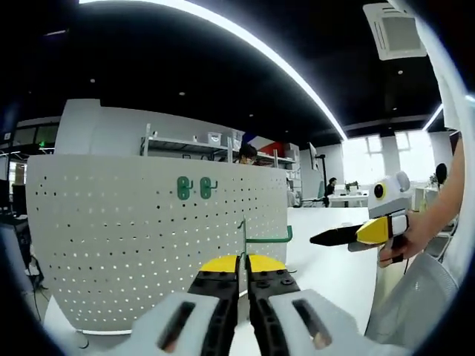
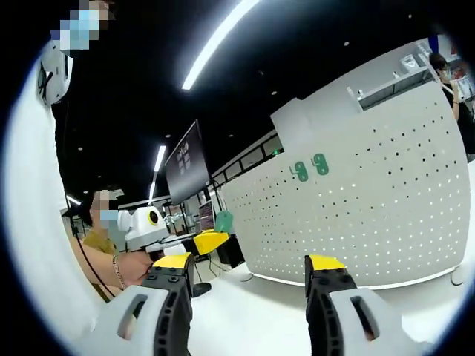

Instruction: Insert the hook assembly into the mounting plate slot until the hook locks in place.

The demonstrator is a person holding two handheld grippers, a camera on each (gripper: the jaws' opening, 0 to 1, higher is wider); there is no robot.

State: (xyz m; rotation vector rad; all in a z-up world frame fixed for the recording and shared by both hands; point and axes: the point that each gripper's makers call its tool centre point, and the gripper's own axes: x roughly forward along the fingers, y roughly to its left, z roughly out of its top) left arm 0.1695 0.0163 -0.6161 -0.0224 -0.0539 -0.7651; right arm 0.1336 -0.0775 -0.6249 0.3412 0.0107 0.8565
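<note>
A white perforated mounting plate (image 1: 133, 245) stands upright on the table, with two green hooks (image 1: 194, 188) hanging near its top. My left gripper (image 1: 243, 261) is shut on a green wire hook assembly (image 1: 266, 239), held just in front of the plate's right part; its stem rises from between the yellow tips and its arm points right. From the right, a hand holds my right gripper (image 1: 325, 237) out level. In the right gripper view my right gripper (image 2: 249, 262) stands open and holds nothing, facing the plate (image 2: 371, 215) and its two green hooks (image 2: 310, 167).
The white table (image 1: 334, 274) runs out to the right of the plate. Shelving (image 1: 215, 144) and people sit behind it. A person's hand (image 1: 412, 233) and sleeve are at the right. A dark monitor (image 2: 185, 163) and the left gripper's yellow tip (image 2: 210, 241) are left of the plate.
</note>
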